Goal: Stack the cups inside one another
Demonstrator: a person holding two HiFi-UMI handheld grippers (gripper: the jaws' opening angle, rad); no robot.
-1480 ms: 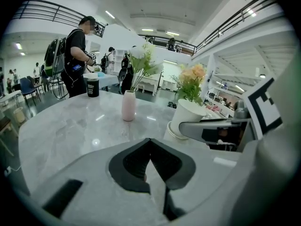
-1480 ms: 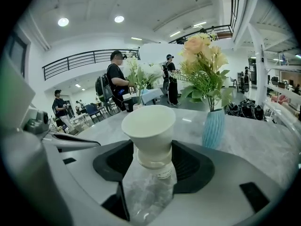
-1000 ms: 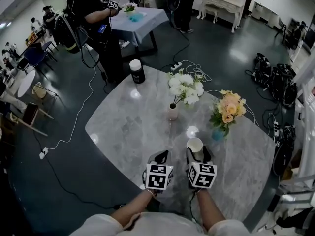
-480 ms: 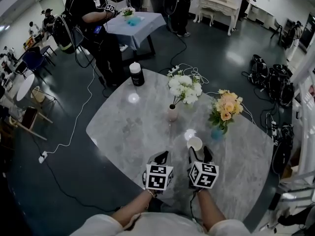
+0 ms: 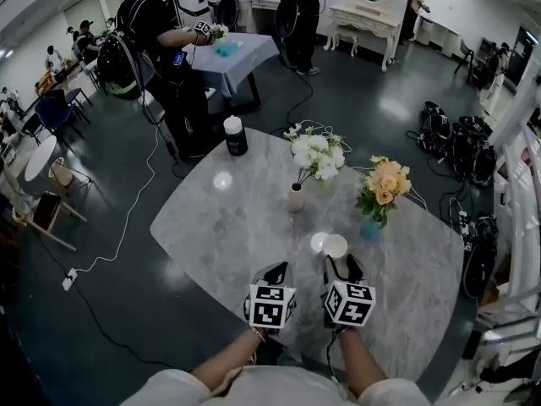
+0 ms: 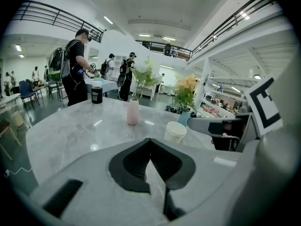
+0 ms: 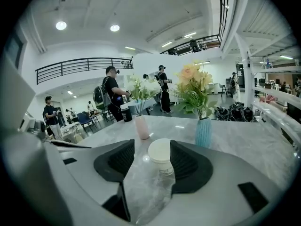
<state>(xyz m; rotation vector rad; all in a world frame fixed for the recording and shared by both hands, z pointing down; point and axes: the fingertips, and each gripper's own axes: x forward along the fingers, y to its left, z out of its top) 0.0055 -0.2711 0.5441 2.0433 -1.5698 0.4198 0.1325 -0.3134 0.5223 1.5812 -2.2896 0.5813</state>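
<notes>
White paper cup [image 7: 161,155] is seen between the spread jaws of the right gripper [image 5: 342,265], upright on the marble table [image 5: 228,218].
It is set close beside that gripper's right-hand jaw; contact cannot be told. The left gripper [image 6: 149,144] is held just to the right gripper's left, jaws pressed together on nothing.

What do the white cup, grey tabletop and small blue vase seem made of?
The white cup looks like paper: matte wall, rolled rim. The grey tabletop looks like polished marble or an imitation: veined, mirroring lights. The small blue vase may be ceramic or glass; unclear.
</notes>
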